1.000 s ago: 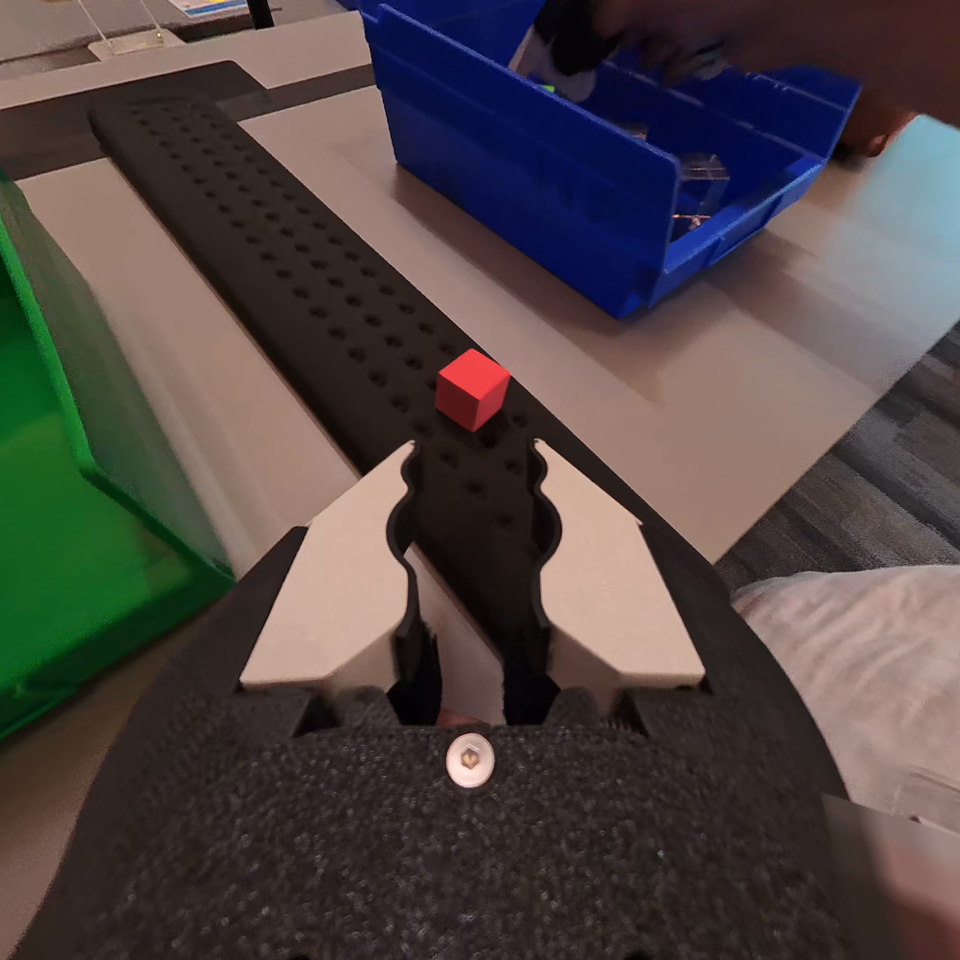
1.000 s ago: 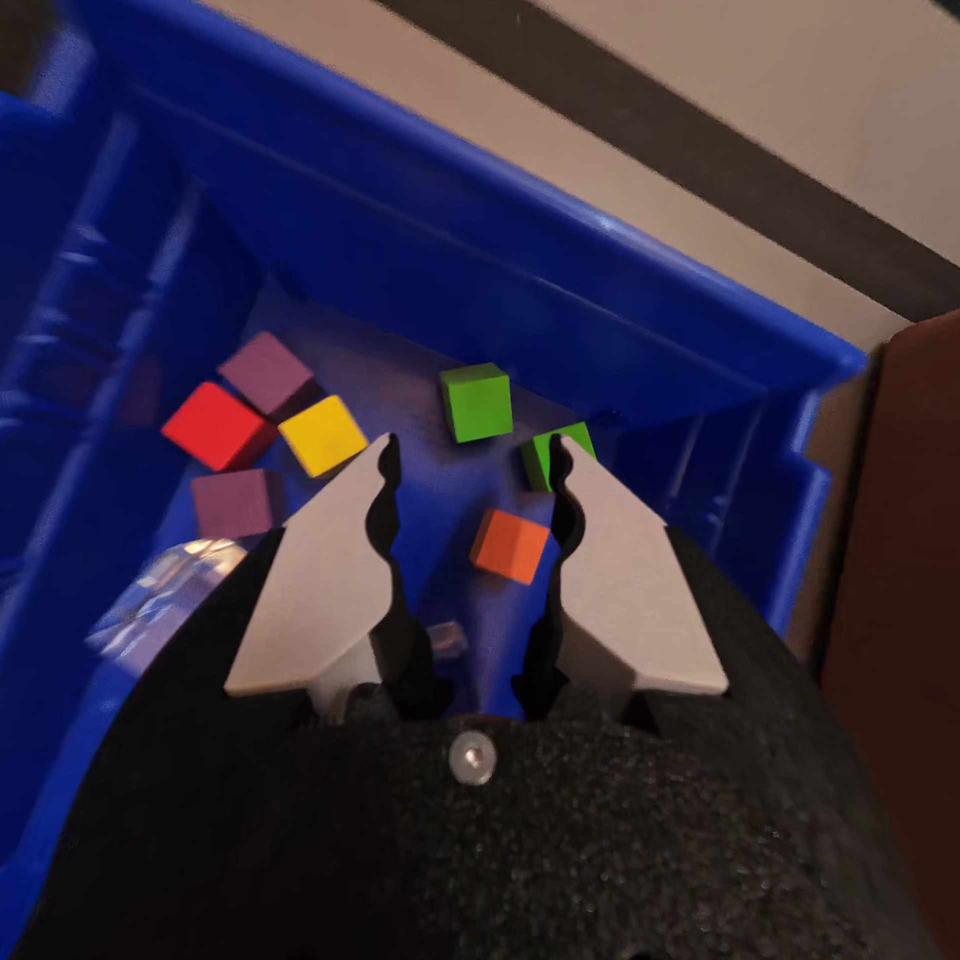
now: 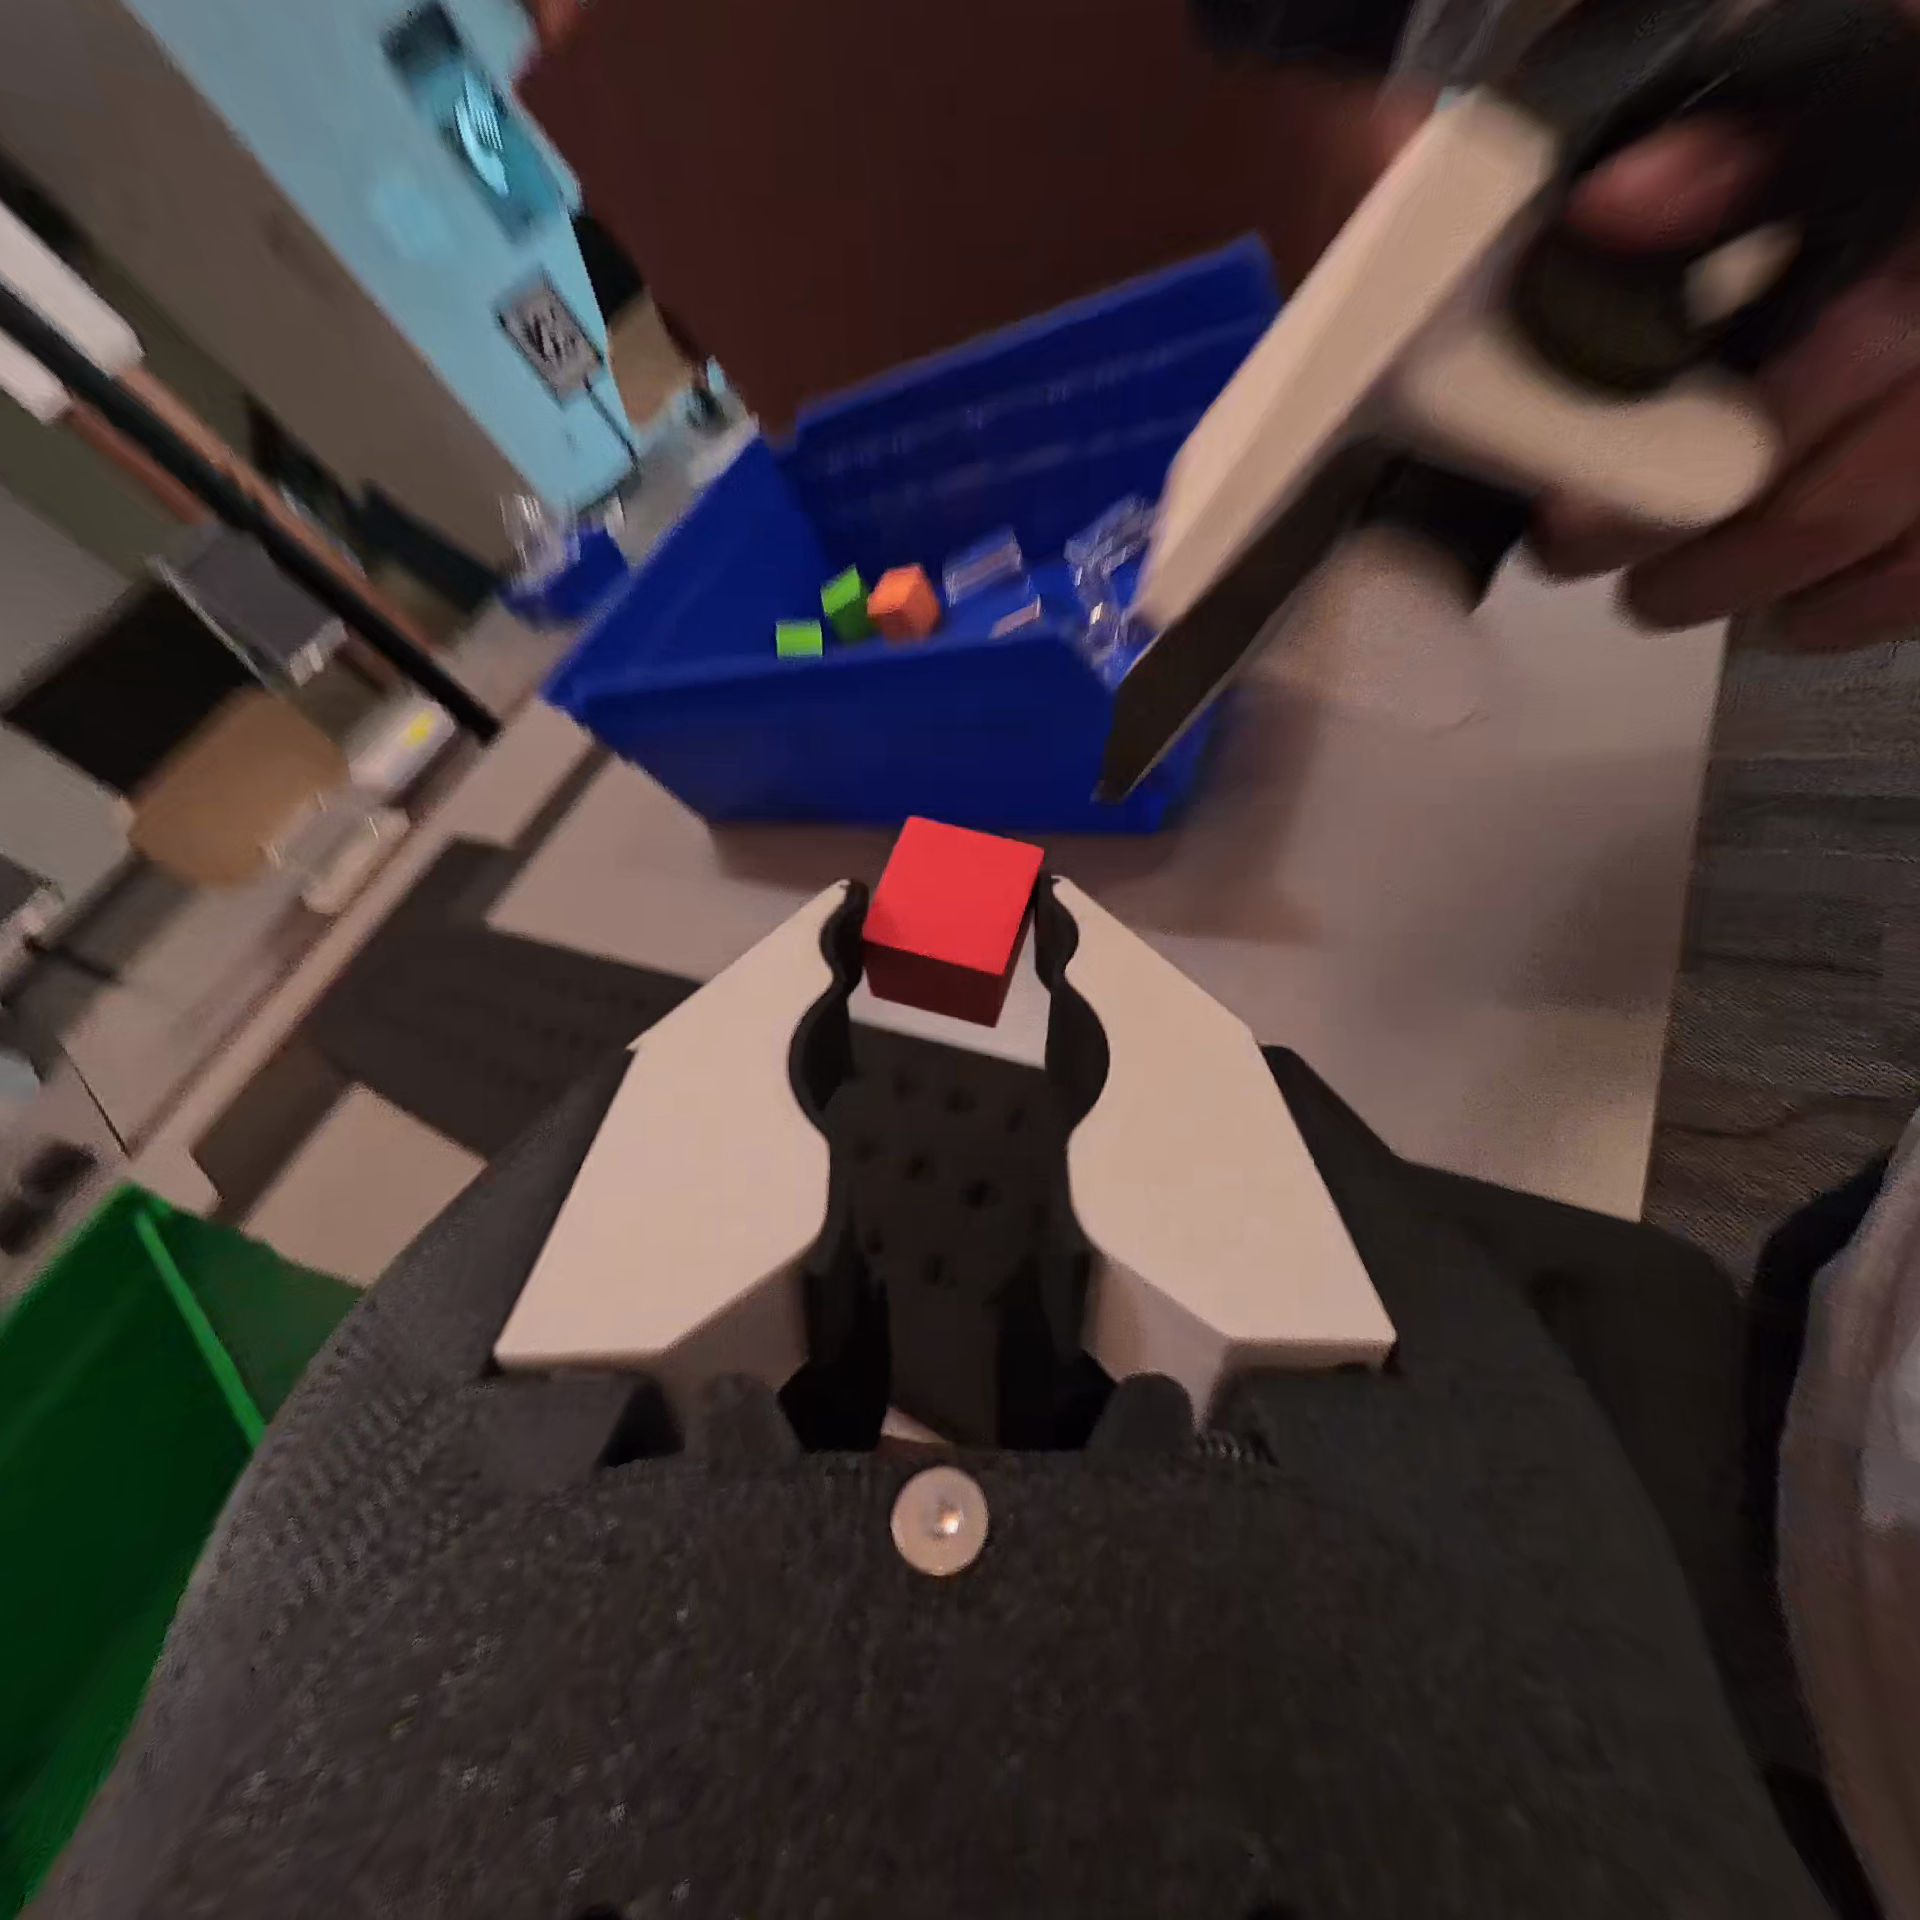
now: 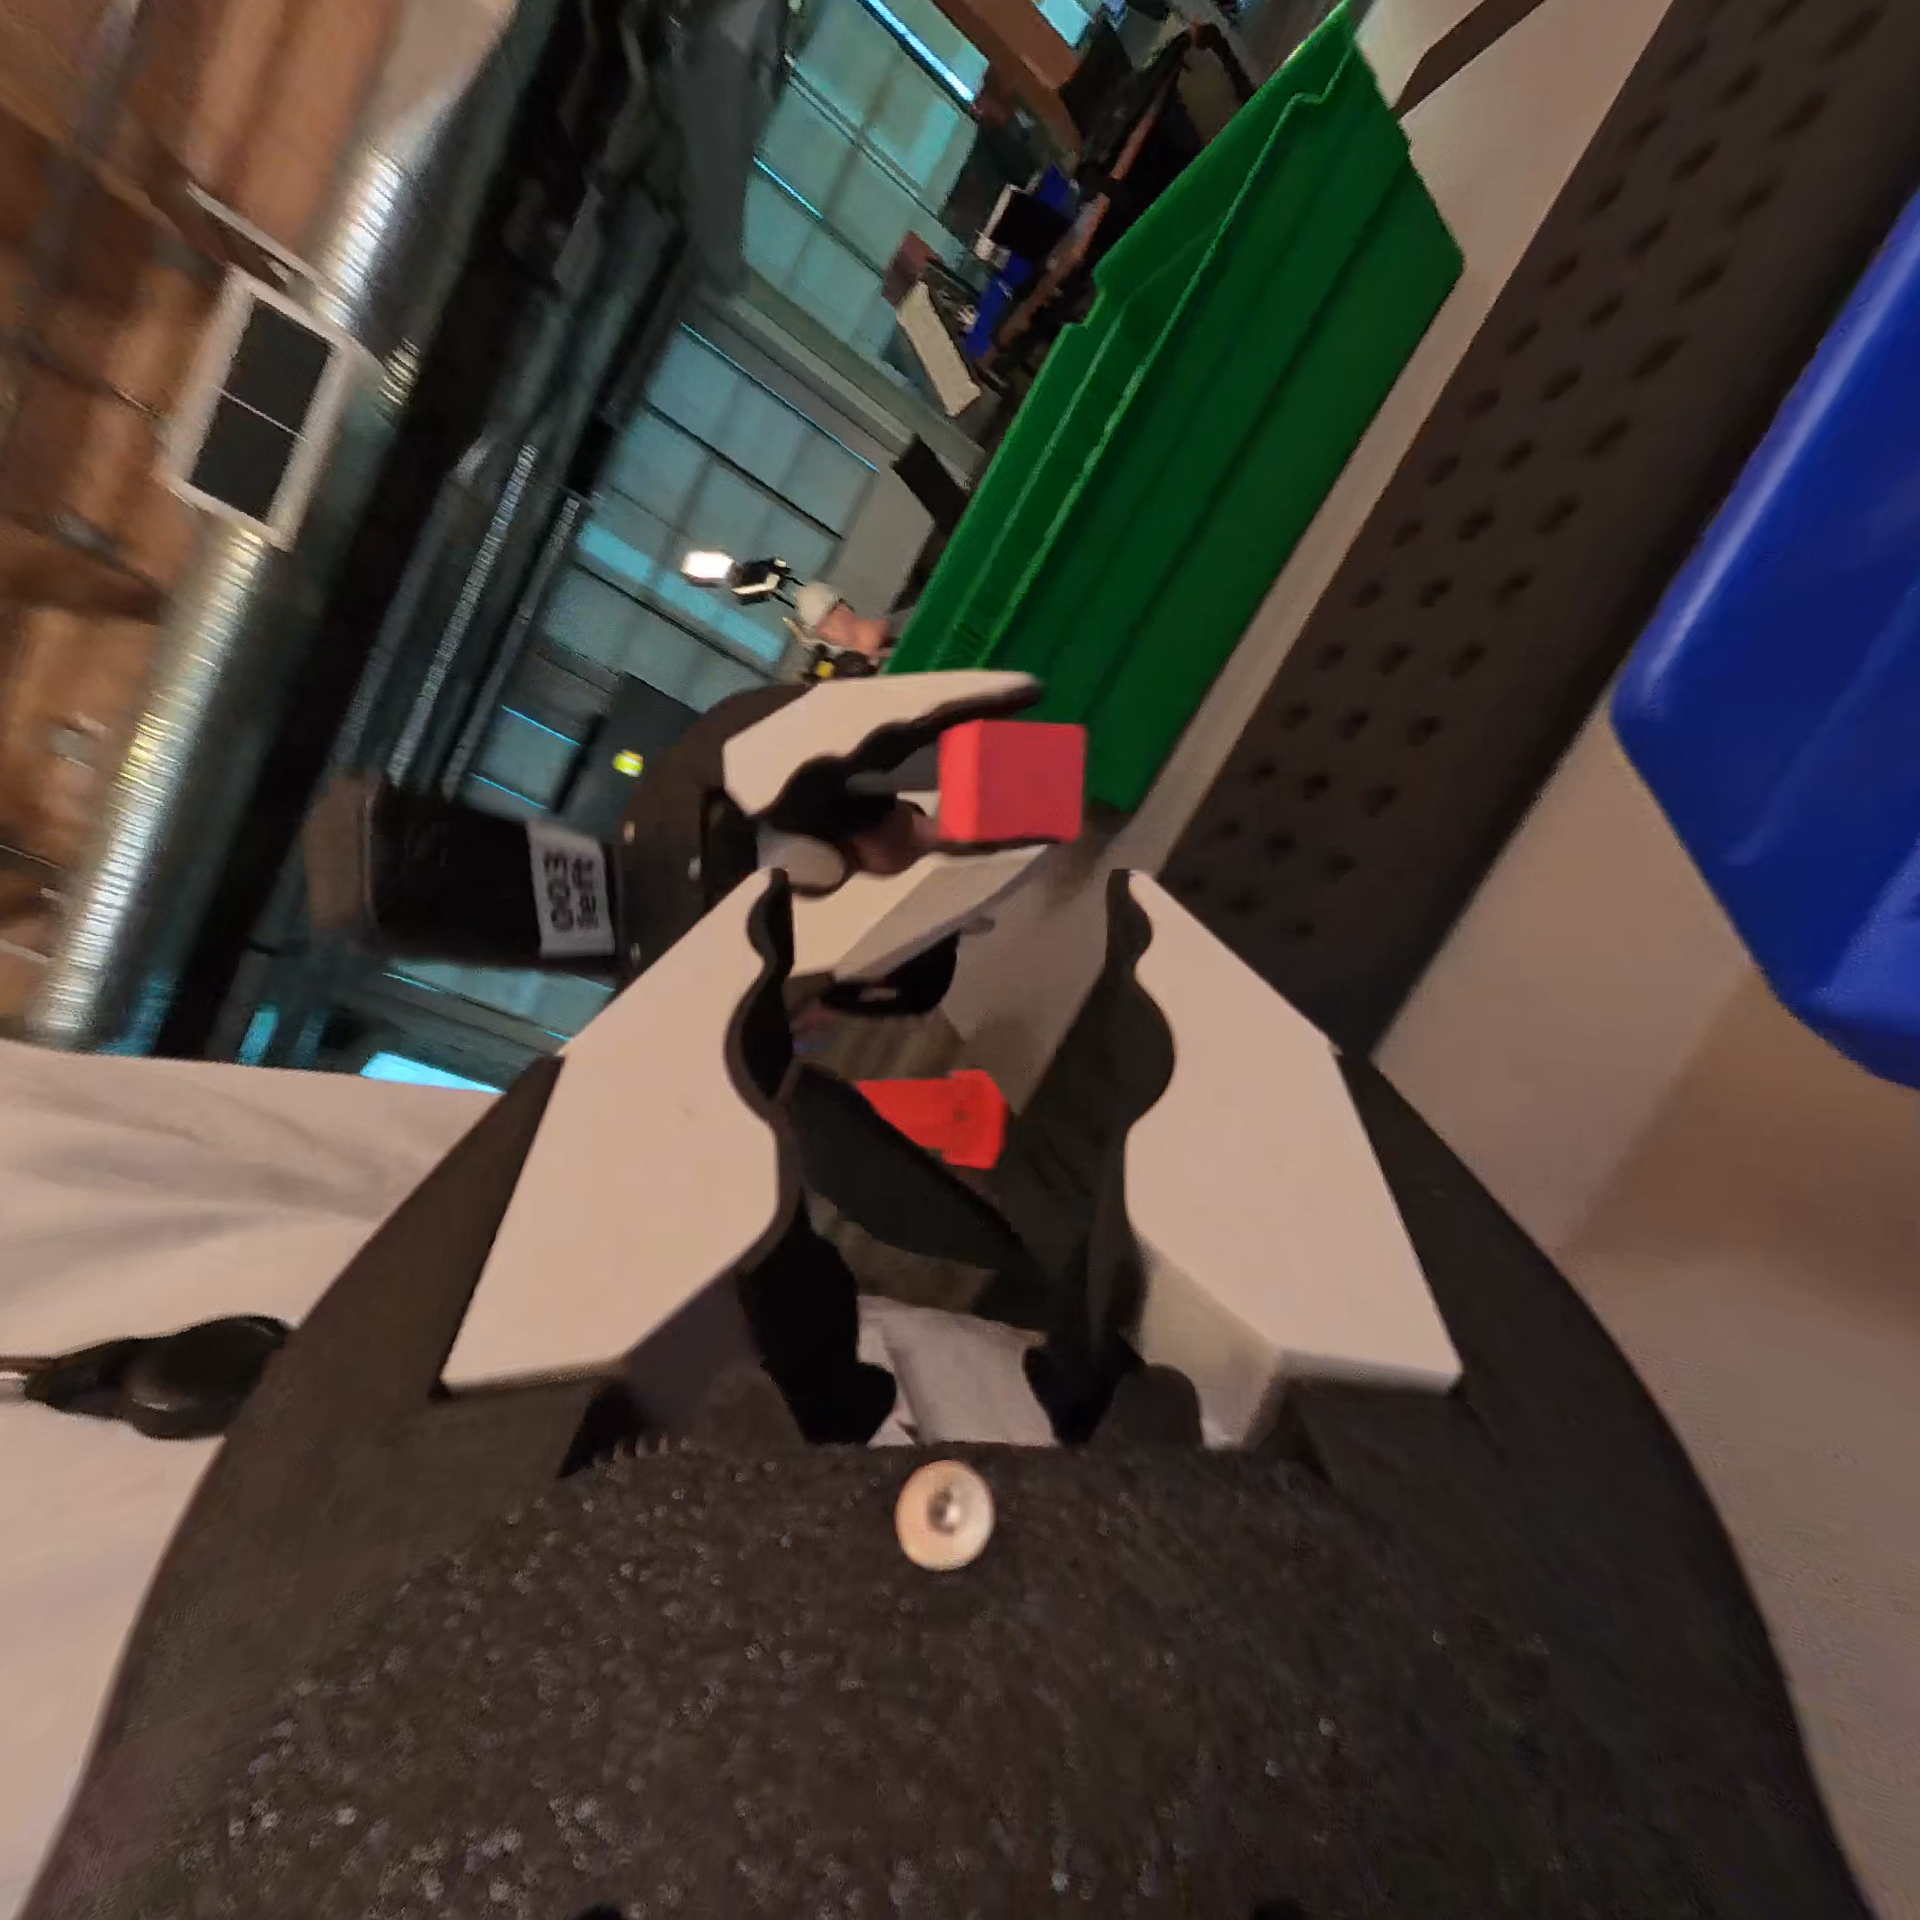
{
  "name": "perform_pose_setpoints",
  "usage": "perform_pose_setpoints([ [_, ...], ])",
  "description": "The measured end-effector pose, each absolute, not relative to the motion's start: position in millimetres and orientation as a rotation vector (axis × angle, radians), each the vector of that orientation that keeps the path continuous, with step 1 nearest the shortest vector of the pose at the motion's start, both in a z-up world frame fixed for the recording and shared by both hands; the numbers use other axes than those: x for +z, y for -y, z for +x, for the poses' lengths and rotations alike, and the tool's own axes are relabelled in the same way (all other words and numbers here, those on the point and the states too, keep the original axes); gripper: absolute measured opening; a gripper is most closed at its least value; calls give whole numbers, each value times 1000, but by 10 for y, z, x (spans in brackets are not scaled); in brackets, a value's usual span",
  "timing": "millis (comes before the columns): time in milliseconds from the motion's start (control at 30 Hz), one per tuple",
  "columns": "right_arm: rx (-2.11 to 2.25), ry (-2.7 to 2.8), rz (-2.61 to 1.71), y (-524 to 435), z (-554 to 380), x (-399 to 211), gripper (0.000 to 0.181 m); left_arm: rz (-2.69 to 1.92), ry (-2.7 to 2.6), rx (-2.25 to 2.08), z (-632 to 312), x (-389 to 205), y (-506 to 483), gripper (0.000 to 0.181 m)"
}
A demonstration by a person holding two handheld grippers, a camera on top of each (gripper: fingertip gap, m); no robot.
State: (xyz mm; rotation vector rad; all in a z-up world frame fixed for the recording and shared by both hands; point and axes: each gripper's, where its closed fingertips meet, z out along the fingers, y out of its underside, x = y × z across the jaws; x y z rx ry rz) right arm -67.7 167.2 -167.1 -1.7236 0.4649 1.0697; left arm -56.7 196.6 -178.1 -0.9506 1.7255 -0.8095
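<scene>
Left gripper [image 3: 951, 899] jaws clamping one red cube [image 3: 951, 948] at tips, lifted above black pegboard [image 3: 940, 1174]. Cube looking light, rigid, flat-sided: gripping opposite faces suiting. Right gripper [image 4: 945, 883] jaws spread, holding nothing. Blue bin [image 3: 852, 727] showing two green cubes, one orange cube [image 3: 902, 603]. One green bin [image 4: 1226, 416].

Pale grey bench [image 3: 1351, 935] under the jaws. On it, a long black strip full of holes [image 4: 1507, 582], right below and ahead of the left jaws. Blue bin [image 3: 831, 727] farther ahead of the left jaws, green bin [image 3: 104, 1455] down to their left side.
</scene>
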Motion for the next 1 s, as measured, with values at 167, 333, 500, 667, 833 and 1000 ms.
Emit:
perform_pose_setpoints([
  [167,1288,-412,-1694,-1804,-893,-1616,46,-790,-1707,-907,-685,-1485,-1668,34],
  [333,1157,-410,-1791,-1827,-768,-1705,26,-973,-1720,-764,-752,-1747,-1853,32],
  [500,541,-433,-2002,-1753,381,-1728,27,-1322,-1687,-841,-1043,-2072,-1980,33],
  [667,0,-349,-2427,-1816,1598,-2037,27,-1627,-1566,-1137,-1336,-2234,-1897,34],
  [833,-147,-262,-2720,-2192,2172,-2649,27,-1679,-1508,-1100,-1469,-2251,-1970,37],
  [1000,-307,-271,-2777,-2291,2516,-2864,27,-1735,-1438,-1031,-1579,-2209,-2083,34],
])
